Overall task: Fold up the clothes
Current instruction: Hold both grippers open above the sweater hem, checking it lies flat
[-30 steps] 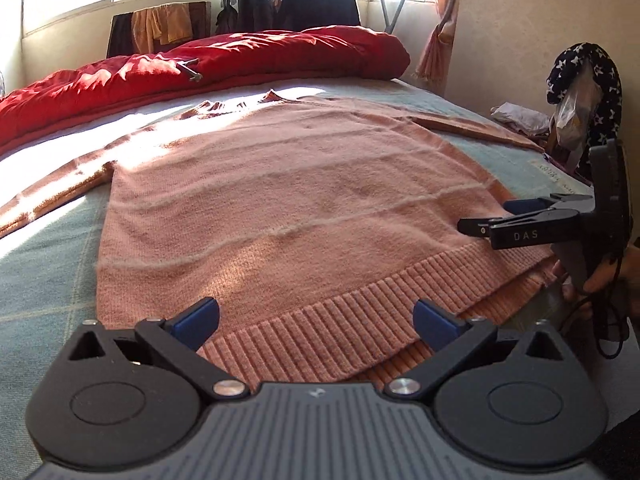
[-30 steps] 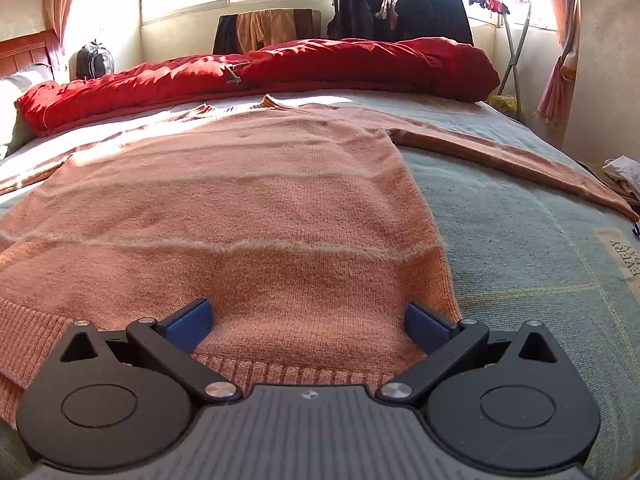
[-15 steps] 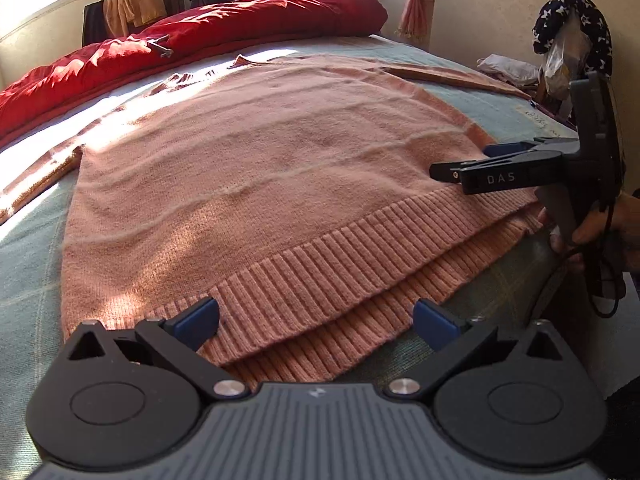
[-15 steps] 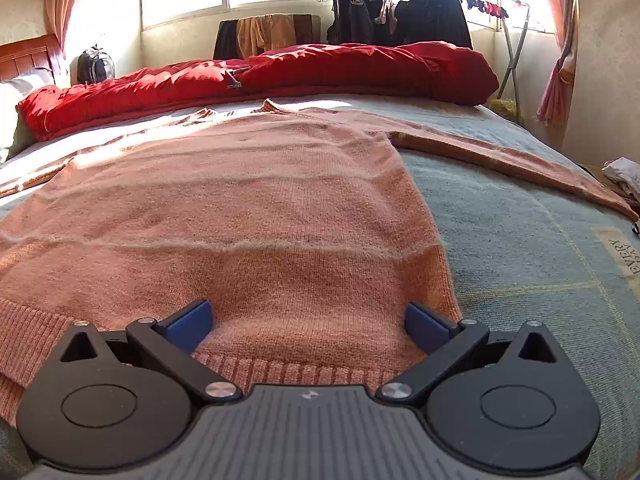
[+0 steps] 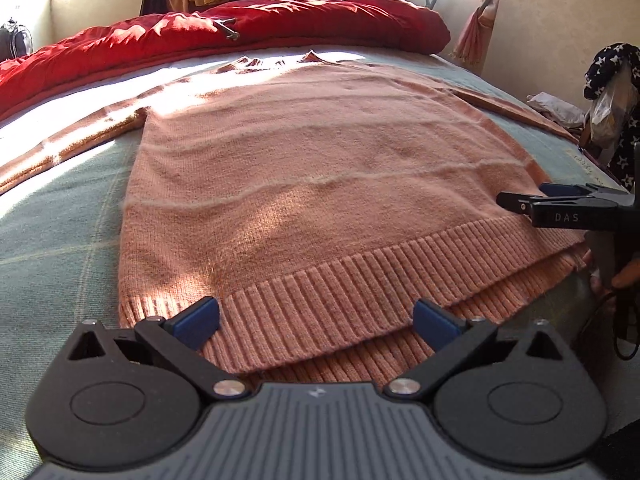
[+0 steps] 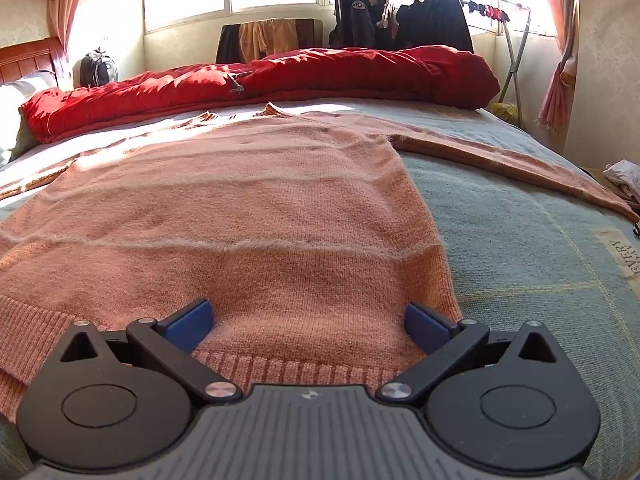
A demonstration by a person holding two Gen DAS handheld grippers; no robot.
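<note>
Pink knitted sweater (image 6: 248, 216) lies flat on the blue-grey bedcover (image 6: 520, 264), one sleeve stretched out to the right. Right gripper (image 6: 308, 322) sits over the ribbed hem near the sweater's right corner, jaws spread wide. Red duvet (image 6: 280, 80) is bunched along the far edge.

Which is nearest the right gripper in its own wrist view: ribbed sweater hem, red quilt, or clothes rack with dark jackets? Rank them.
1. Ribbed hem of the pink knit sweater, directly beneath the right gripper.
2. Red quilt, across the bed's far side.
3. Clothes rack with dark jackets, by the window.
</note>
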